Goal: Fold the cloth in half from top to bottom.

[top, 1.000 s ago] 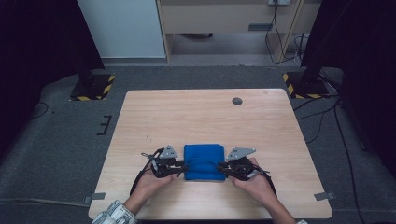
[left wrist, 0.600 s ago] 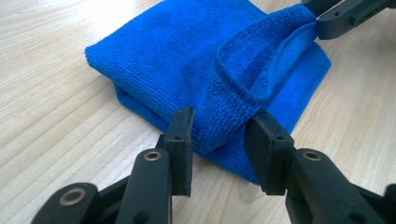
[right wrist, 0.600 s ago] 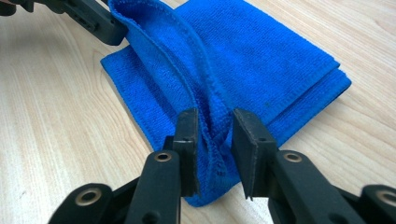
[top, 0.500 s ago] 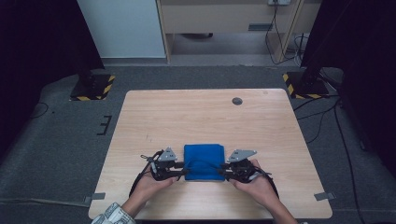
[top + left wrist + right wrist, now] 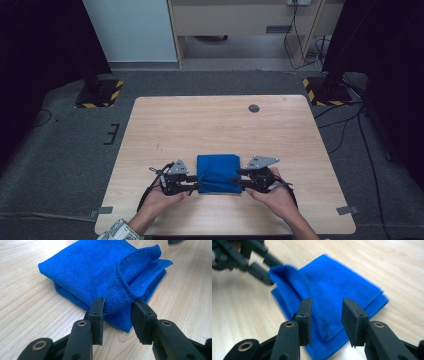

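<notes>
Left gripper view puts the left gripper (image 5: 117, 312) nearest, jaws part open with the raised top-layer edge of the folded blue cloth (image 5: 100, 272) between them, apparently unpinched (they have just been opening, then eased in slightly). Opposite, the right gripper (image 5: 325, 317) has just been opening over the cloth's near-right corner, gripping nothing, likely releasing a finished fold. Beyond, the cloth lies on the table (image 5: 210, 120) near its front edge.

A pale rectangular wooden table (image 5: 220, 125) stands on grey carpet floor (image 5: 65, 165). A small dark round disc (image 5: 254, 108) sits in its far right top. Beyond, a white panel (image 5: 131, 30) stands left of a beige wooden cabinet (image 5: 240, 17). Black stands with yellow-black striped bases (image 5: 100, 94) flank the far corners; black cables (image 5: 350, 130) trail right.
</notes>
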`<state>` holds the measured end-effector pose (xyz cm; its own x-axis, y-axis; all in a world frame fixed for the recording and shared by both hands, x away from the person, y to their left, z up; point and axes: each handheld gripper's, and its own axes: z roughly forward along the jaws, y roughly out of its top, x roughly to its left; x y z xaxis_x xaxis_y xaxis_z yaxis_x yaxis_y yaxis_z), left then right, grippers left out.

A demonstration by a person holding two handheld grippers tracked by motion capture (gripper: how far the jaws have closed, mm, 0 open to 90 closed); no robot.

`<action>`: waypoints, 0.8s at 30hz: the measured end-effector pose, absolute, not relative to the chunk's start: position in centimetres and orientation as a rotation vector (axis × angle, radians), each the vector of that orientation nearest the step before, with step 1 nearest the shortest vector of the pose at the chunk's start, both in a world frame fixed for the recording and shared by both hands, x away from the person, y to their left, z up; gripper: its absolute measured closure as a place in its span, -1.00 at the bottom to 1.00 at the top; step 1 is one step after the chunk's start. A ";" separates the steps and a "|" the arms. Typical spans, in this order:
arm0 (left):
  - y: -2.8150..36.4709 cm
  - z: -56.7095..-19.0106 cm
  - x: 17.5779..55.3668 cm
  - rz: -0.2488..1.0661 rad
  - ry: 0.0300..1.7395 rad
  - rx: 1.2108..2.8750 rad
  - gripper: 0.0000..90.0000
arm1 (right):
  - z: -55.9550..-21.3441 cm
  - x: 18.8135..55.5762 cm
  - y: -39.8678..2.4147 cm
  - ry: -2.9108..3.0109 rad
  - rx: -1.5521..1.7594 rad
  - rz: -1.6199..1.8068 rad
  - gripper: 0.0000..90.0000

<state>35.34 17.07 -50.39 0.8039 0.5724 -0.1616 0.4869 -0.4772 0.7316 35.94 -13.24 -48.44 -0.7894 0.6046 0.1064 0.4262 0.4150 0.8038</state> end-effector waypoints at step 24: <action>18.6 -48.4 34.6 0.183 0.780 2.020 0.34 | -50.8 36.5 -12.3 2.552 0.933 1.148 0.29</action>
<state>34.60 18.60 -48.38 0.7871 0.5919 -0.1734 0.4533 -0.3646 0.8134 36.46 -12.30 -50.79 -0.7833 0.6167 0.0784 0.4679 0.5017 0.7276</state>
